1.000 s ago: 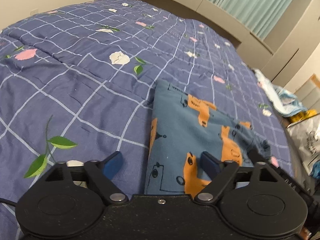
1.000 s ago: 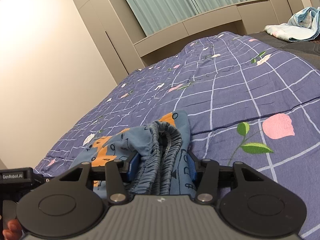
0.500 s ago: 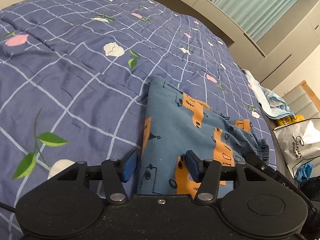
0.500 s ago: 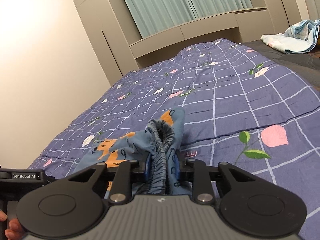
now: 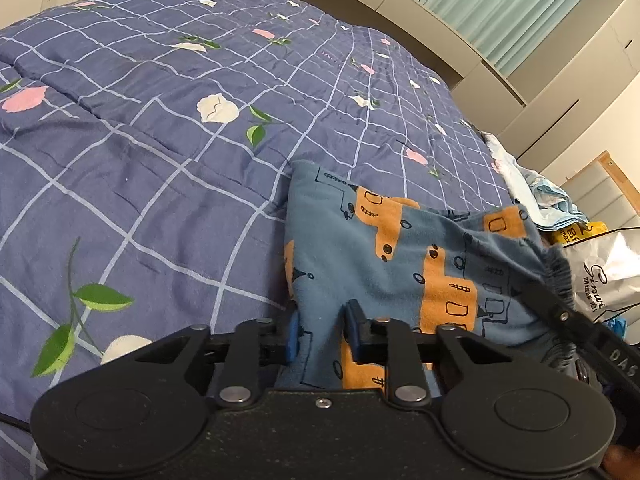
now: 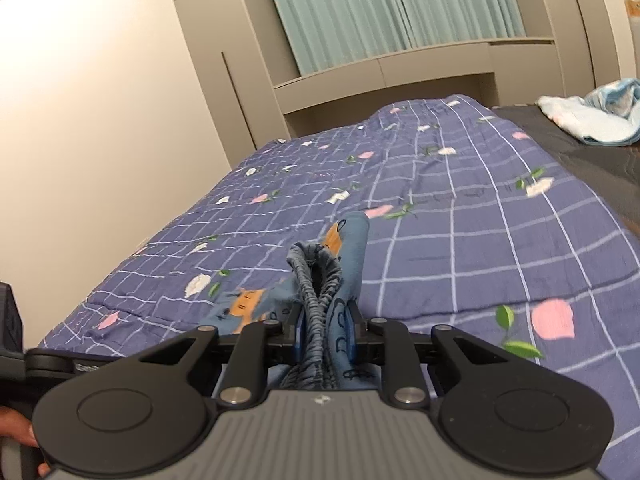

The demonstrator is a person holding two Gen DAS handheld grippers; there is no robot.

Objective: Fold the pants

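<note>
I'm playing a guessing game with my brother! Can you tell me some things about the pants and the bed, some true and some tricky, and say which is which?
1. The pants are blue with orange shapes. True.
2. The left gripper is wide open with nothing in it. False: its fingers have just been closing and now pinch a fold of the pants.
3. The right gripper holds the stretchy waistband. True.
4. The bedspread is plain red. False: it is purple-blue with white lines and flowers.
5. The curtains are pale green. True.
</note>
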